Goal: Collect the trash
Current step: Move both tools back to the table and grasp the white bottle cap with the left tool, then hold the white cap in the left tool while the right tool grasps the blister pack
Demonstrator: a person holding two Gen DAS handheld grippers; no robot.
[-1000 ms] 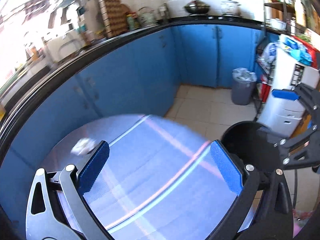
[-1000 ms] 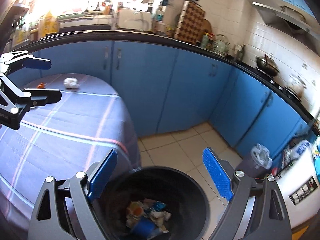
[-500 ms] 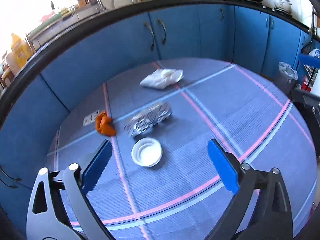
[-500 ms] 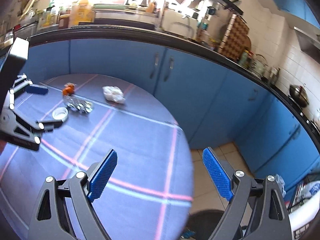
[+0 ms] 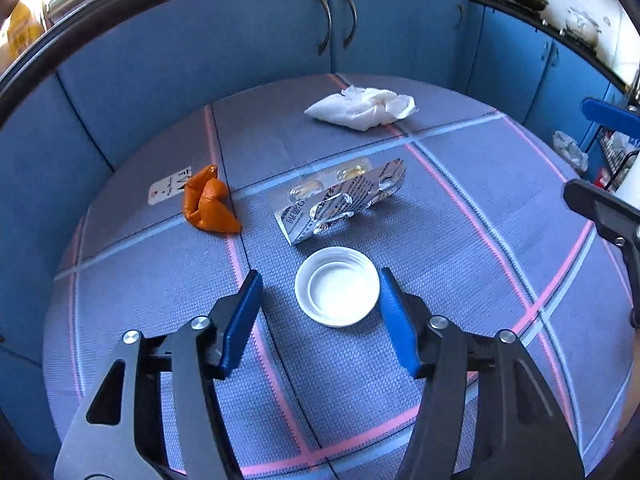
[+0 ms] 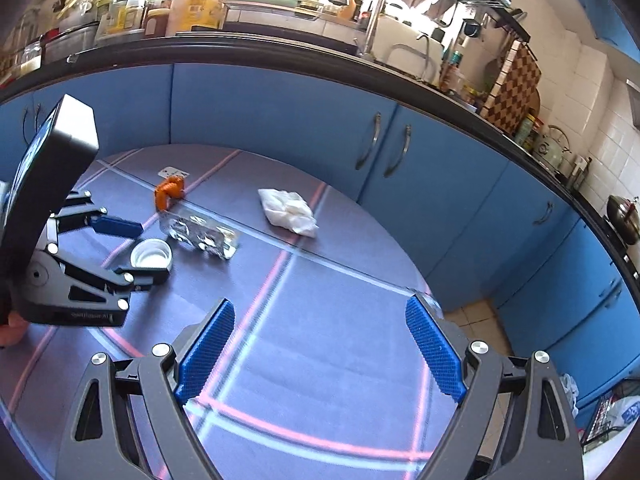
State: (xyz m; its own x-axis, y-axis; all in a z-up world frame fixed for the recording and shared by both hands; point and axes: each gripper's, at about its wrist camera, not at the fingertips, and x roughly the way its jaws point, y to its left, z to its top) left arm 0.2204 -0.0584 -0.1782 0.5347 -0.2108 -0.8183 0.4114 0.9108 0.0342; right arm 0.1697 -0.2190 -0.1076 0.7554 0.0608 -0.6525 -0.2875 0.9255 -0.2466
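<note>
A round table under a blue checked cloth [image 5: 460,240] carries a white lid [image 5: 337,286], a foil blister pack [image 5: 340,200], an orange scrap [image 5: 208,202] and a crumpled white tissue [image 5: 362,108]. My left gripper [image 5: 319,280] points down at the lid, which lies between its closing jaws. The right pad sits close to the rim; a gap remains on the left side. In the right wrist view the lid [image 6: 151,255] again lies between those fingers. My right gripper [image 6: 320,308] hangs open and empty over the cloth, near the table's edge, well apart from the tissue [image 6: 288,210].
Blue cabinets [image 6: 280,128] under a dark counter curve behind the table. A small white label [image 5: 168,190] lies beside the orange scrap. Tiled floor [image 6: 472,316] shows past the table's right edge, with a bag-lined bin [image 5: 570,152] farther off.
My left gripper swung from the bin to the table, sank over the white lid and narrowed its jaws around it. My right gripper swung from above the black bin to over the cloth.
</note>
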